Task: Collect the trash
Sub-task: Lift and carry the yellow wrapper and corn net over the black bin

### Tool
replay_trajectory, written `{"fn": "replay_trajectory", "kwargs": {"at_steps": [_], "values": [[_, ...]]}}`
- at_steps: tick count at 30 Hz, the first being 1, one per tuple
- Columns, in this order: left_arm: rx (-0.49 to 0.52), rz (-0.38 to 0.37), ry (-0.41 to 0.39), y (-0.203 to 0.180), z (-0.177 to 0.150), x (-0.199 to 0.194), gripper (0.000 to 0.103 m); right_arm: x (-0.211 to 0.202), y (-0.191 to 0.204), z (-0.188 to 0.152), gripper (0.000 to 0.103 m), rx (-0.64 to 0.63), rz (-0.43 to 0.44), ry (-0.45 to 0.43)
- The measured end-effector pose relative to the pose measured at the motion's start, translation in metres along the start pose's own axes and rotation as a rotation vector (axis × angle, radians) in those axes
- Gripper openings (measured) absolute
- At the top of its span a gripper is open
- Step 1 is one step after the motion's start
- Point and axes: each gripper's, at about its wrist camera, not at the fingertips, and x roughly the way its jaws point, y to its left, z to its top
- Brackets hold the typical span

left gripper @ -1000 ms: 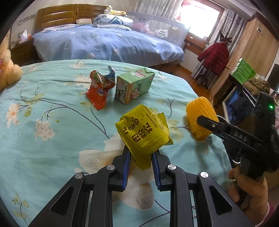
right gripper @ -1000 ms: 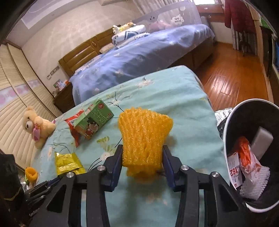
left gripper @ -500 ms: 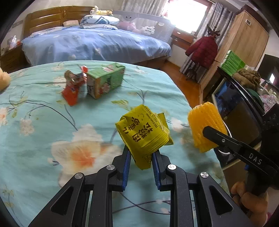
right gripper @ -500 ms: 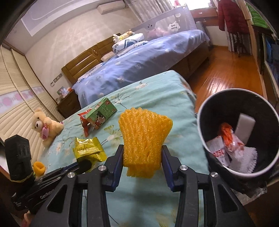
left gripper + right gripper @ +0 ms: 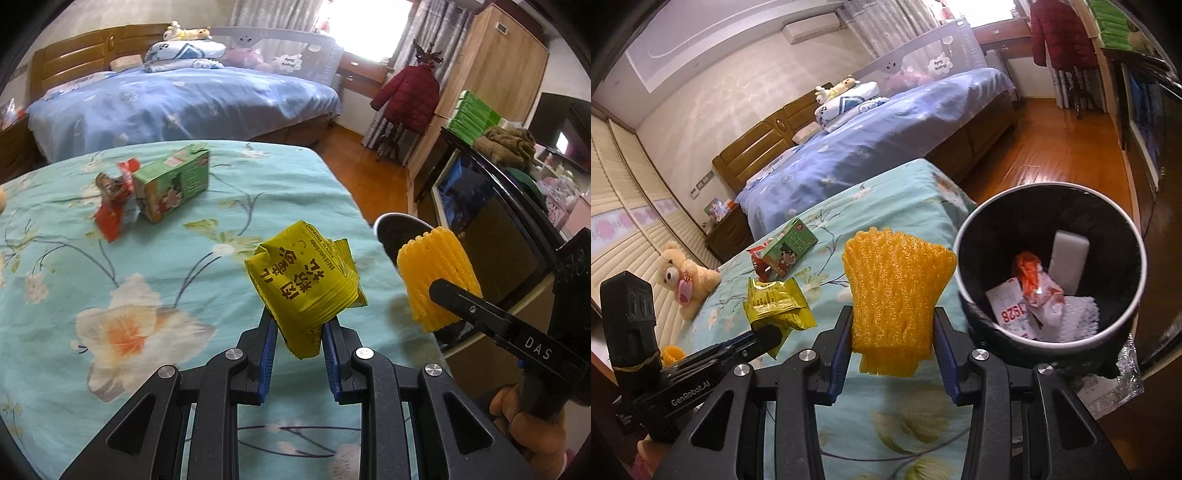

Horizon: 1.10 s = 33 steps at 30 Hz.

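My left gripper [image 5: 299, 328] is shut on a yellow snack wrapper [image 5: 303, 284] and holds it above the teal floral bed cover [image 5: 110, 295]. My right gripper [image 5: 892, 332] is shut on a yellow foam fruit net [image 5: 894, 291], near the bed's right edge. The net also shows in the left wrist view [image 5: 437, 275], and the wrapper in the right wrist view [image 5: 775, 302]. A black trash bin [image 5: 964, 236] with a white rim stands just right of the net, with several pieces of trash inside. A green drink carton [image 5: 173, 184] and a red wrapper [image 5: 114, 206] lie further back on the cover.
A teddy bear [image 5: 683, 277] sits at the cover's left edge. A second bed [image 5: 177, 99] with a blue cover stands behind. A dark TV cabinet [image 5: 491, 221] and wooden floor [image 5: 1052, 147] lie to the right.
Both grippers have moved right toward the bin with their loads. The bin now fills more of the right wrist view, and the carton and red wrapper have slid left and back.
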Motion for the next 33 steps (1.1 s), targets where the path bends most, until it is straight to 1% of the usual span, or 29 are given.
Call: {"fn": "replay_trajectory", "kwargs": {"at_steps": [10, 33], "values": [[0.057, -0.02, 0.014, -0.031, 0.003, 0.012, 0.023, -0.019, -0.023, 0.002, 0.042, 0.03, -0.027, -0.036], [0.134, -0.049, 0.014, -0.07, 0.014, 0.035, 0.023, -0.038, -0.058, 0.008, 0.042, 0.082, -0.075, -0.08]]}}
